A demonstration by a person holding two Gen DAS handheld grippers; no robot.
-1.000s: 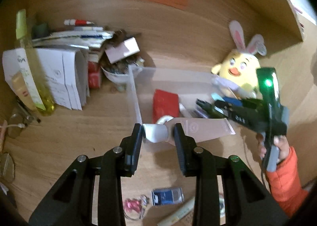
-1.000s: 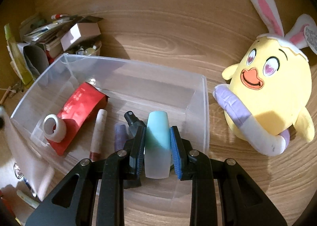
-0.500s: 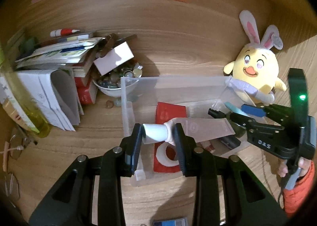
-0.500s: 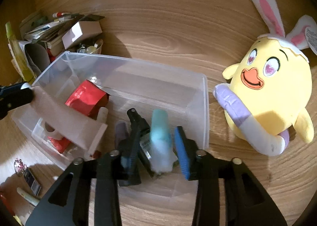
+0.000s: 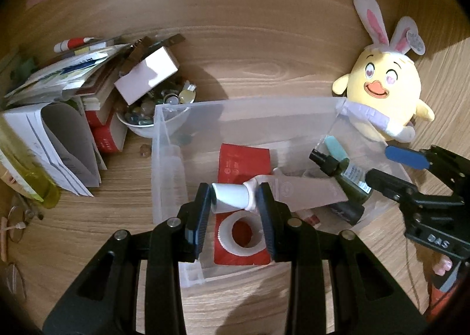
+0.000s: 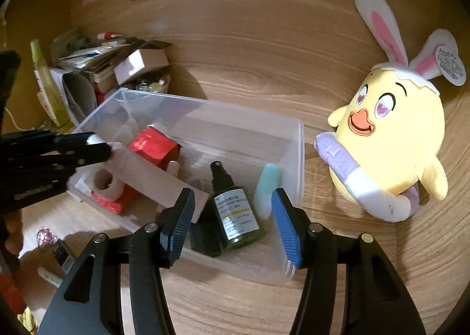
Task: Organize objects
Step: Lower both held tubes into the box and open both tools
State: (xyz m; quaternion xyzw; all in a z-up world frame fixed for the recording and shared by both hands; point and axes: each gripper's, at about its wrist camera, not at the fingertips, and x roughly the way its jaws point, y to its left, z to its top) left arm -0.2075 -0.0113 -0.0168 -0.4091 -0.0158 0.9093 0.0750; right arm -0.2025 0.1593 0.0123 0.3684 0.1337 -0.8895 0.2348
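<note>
The left gripper gripped a pale pink squeeze tube by its white cap above the clear plastic bin. The right gripper hung wide open over the bin's near right corner, where a mint-green tube leaned by a dark green spray bottle. The pink tube partly hid a white tape roll on a red packet.

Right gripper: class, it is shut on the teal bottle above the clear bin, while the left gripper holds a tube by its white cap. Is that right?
Not quite. The right gripper is open and holds nothing; the teal bottle lies in the clear bin, as the right wrist view shows. The left gripper does hold the tube by its white cap.
</note>
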